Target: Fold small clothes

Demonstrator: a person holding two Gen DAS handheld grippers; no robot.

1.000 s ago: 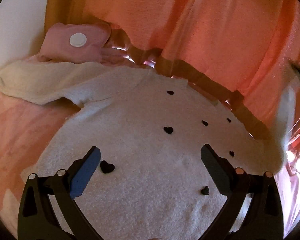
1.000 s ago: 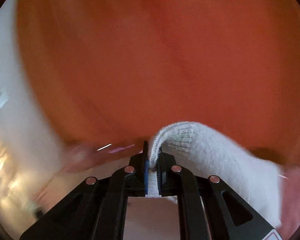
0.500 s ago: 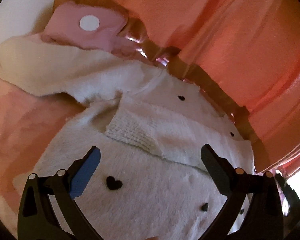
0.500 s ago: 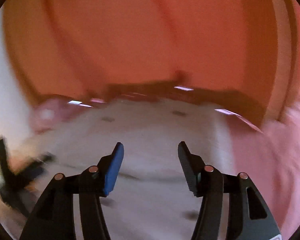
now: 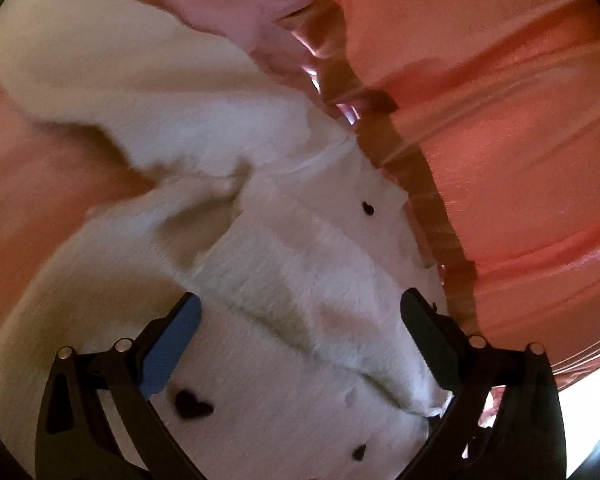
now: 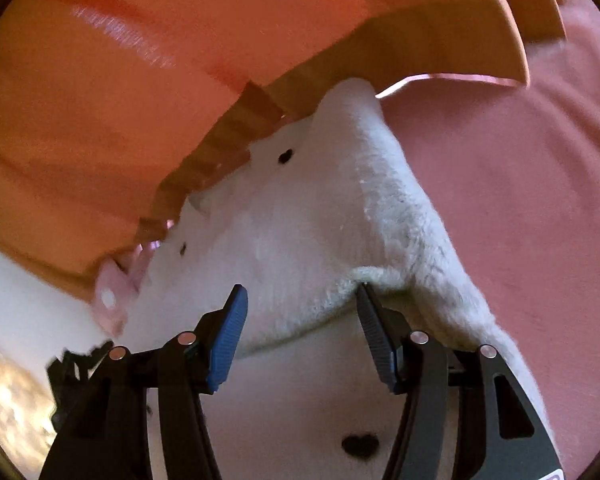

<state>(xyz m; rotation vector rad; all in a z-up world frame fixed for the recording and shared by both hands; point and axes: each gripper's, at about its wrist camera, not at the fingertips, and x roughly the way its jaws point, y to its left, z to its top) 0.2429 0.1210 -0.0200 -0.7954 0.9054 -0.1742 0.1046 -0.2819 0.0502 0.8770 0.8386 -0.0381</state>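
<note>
Sweater (image 5: 284, 264) with black hearts, one sleeve (image 6: 400, 216) folded across, both tools (image 5: 300, 332) (image 6: 300, 328) spread apart above it, gripping nothing

The sweater (image 5: 284, 272) hem runs off the bottom edge in both views. The folded sleeve (image 6: 404, 216) hides the body beneath it. The pink garment (image 5: 256, 4) is cut by the top edge; the left view is motion-blurred.

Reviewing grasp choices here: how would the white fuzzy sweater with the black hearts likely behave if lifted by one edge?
The sweater would likely drape limply: the folded-over sleeve sags and creases softly. It looks light for its size, being small and fluffy. The fuzzy knit probably grips rather than slips, though a thin pinch could pull loose.
</note>
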